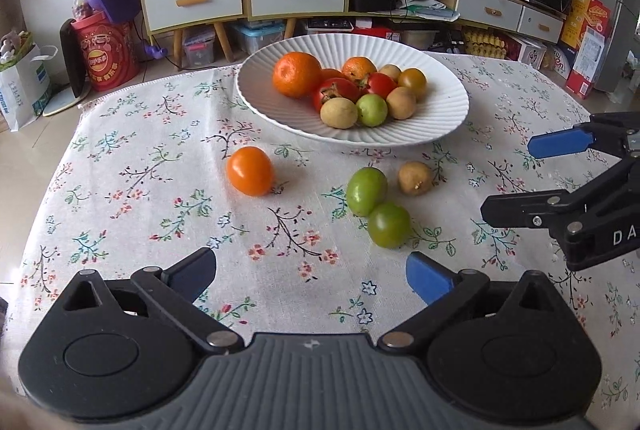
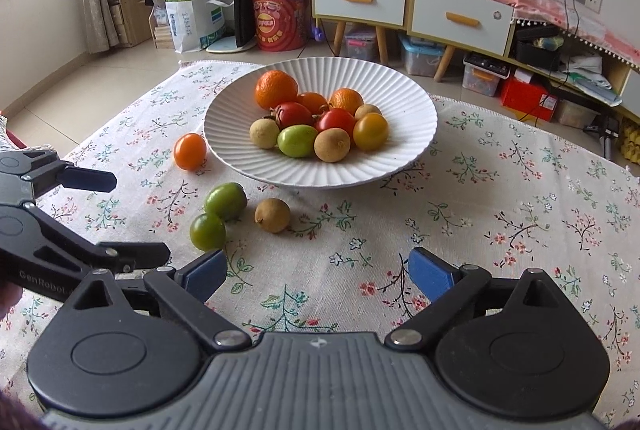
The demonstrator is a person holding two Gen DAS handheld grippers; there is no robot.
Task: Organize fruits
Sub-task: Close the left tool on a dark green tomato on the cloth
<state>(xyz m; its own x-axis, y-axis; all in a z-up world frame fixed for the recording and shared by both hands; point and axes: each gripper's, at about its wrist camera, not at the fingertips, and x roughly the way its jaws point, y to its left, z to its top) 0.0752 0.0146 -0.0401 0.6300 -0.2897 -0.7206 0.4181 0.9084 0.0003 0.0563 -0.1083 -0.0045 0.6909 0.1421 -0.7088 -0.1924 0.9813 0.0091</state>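
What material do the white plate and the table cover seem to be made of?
The white plate looks like glazed ceramic, perhaps porcelain: its ridged surface is smooth with a soft sheen, though melamine cannot be ruled out. The table cover appears to be woven cloth, likely cotton or linen, matte, with a printed flower pattern and a visible weave.

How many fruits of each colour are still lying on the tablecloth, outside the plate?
Orange fruit: 1
Green fruits: 2
Brown fruit: 1
Total on the tablecloth: 4
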